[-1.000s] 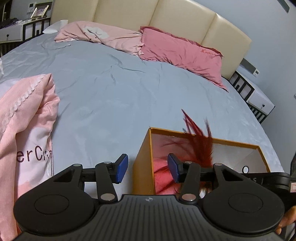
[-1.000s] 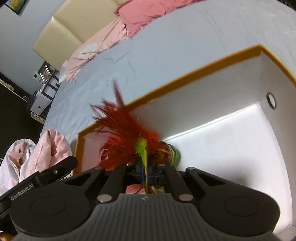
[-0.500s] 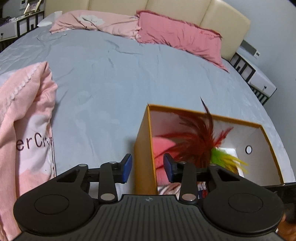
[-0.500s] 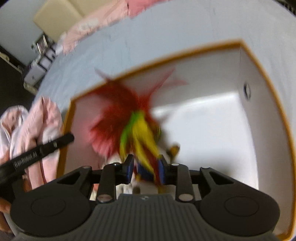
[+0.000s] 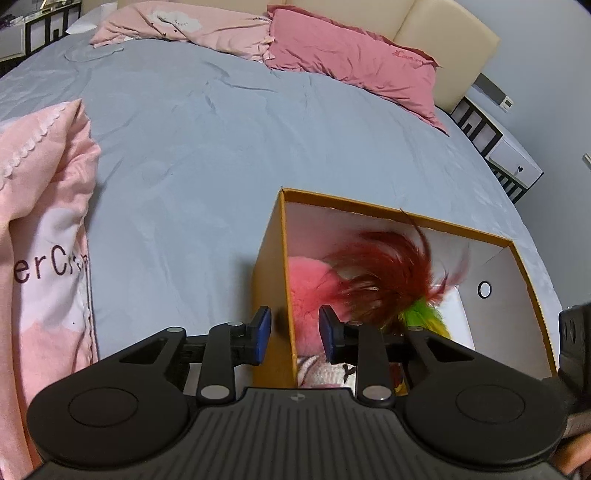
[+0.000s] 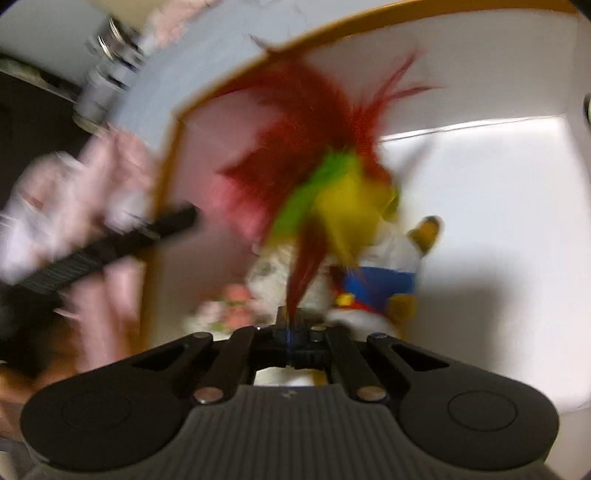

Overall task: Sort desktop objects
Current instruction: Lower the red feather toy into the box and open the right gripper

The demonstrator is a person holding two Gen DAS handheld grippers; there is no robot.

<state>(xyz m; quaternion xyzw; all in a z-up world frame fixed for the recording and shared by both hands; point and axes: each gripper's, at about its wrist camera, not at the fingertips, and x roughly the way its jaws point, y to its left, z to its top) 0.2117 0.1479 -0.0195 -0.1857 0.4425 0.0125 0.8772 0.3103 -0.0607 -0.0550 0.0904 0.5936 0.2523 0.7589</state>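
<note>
Poking from right hand-held gripper [image 6: 291, 325]: feathers [image 6: 325, 155] (blurred)

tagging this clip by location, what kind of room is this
Most likely a bedroom: a wide bed with a grey-blue sheet, pink pillows against a cream padded headboard, and a white bedside cabinet.

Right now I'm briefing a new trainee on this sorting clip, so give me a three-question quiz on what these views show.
1. True or false: the orange box sits on a wooden desk.
2. What straddles the left gripper? A) a pillow B) the box's side wall C) nothing
3. Name what the right gripper is shut on.

Key: 1 false, it sits on the grey bedsheet. 2 B. 3 the feather toy, pinched at a feather tip.
</note>
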